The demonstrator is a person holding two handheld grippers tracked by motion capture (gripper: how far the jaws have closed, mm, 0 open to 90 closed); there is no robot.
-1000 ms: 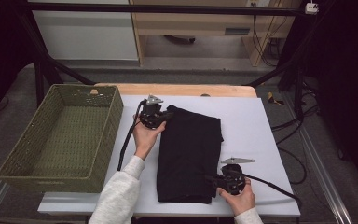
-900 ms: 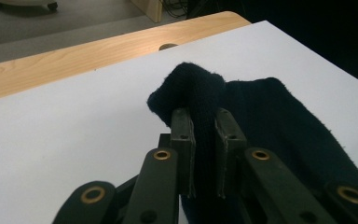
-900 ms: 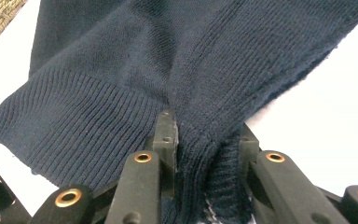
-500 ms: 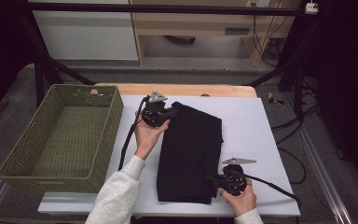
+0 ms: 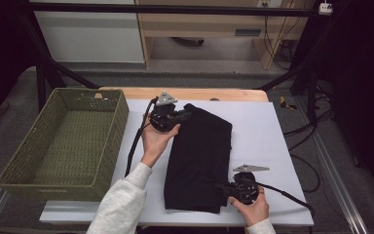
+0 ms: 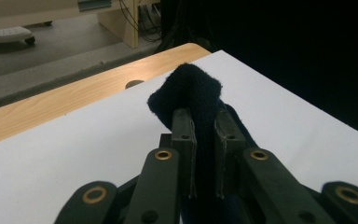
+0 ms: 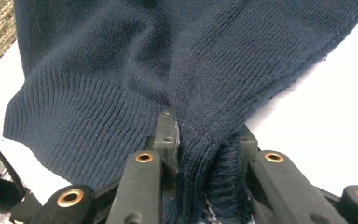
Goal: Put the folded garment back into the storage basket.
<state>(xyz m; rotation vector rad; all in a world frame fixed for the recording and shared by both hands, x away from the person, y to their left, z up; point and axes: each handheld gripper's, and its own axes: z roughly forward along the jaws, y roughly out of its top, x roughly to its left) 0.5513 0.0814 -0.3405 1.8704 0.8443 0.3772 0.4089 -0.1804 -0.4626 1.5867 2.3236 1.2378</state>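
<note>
Dark knit garment (image 5: 199, 156) folded lengthwise on the white table (image 5: 268, 136), gripped at both ends.

Green wicker basket (image 5: 63, 141) stands just beside the table's left edge. The left gripper (image 5: 173, 118) pinches the garment's far corner, a fold of knit bulging up between its jaws; the right gripper (image 5: 231, 189) is clamped on bunched fabric by the near ribbed hem (image 7: 74, 126).

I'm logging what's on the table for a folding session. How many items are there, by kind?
Dark knit garments: 1, the folded sweater, clamped at two ends by the left claw and the right claw
Woven baskets: 1, the green basket at the table's left edge
Hand-held claws: 2
Total: 4
</note>
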